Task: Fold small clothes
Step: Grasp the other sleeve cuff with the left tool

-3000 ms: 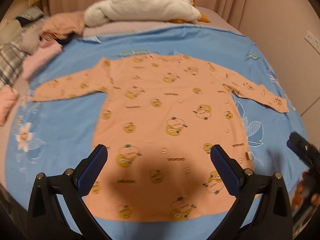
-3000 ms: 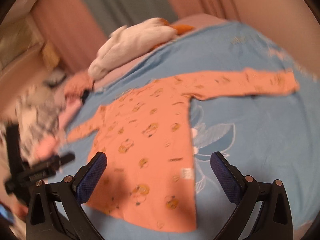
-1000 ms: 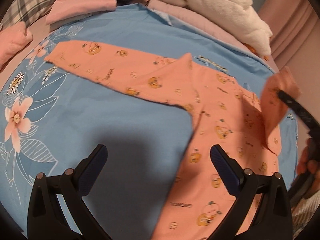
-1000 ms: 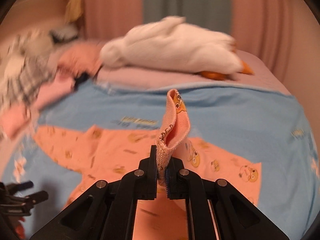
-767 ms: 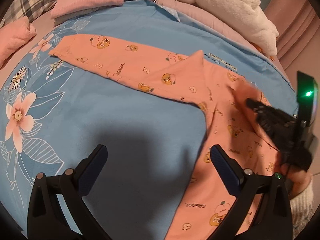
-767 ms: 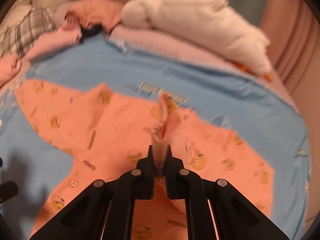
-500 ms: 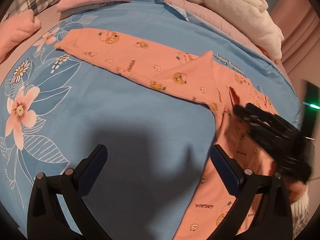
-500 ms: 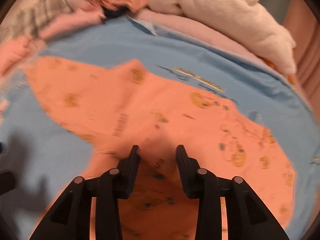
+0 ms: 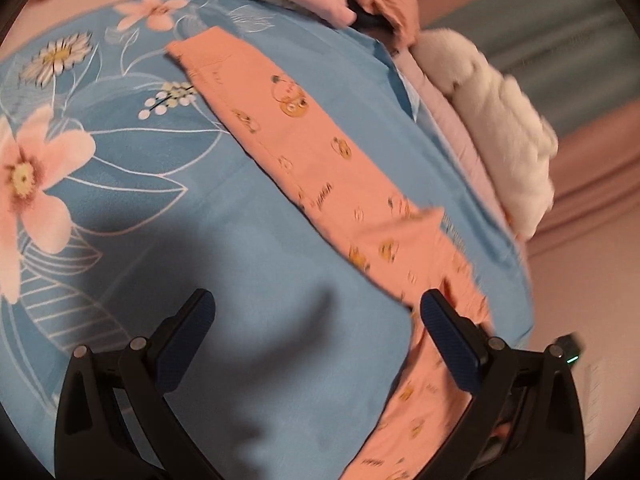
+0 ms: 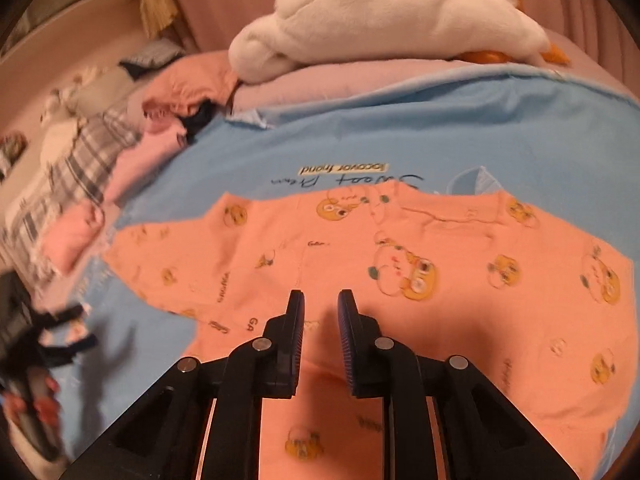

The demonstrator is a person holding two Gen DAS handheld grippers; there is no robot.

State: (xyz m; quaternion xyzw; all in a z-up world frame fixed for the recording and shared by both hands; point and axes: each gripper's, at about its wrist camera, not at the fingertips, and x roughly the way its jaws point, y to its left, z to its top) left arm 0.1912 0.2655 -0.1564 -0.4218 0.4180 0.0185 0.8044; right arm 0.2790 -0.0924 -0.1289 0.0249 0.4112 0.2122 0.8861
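Note:
A small orange top with a yellow cartoon print (image 10: 460, 264) lies flat on a blue floral sheet (image 9: 192, 208). Its right sleeve is folded in over the body. Its left sleeve (image 9: 280, 128) stretches out straight on the sheet in the left wrist view. My left gripper (image 9: 316, 324) is wide open and empty, low over the sheet beside the armpit of that sleeve. My right gripper (image 10: 320, 316) has its jaws a narrow gap apart, empty, over the middle of the top. The left gripper also shows blurred at the left edge of the right wrist view (image 10: 36, 332).
A white plush duck (image 10: 384, 12) lies on a pink blanket at the head of the bed. A heap of pink, orange and plaid clothes (image 10: 104, 148) is piled along the far left side. A pink wall (image 9: 580, 320) is on the right.
My right gripper laid the right sleeve over the body, let it go and drew back a little. My left gripper moved toward the outstretched left sleeve.

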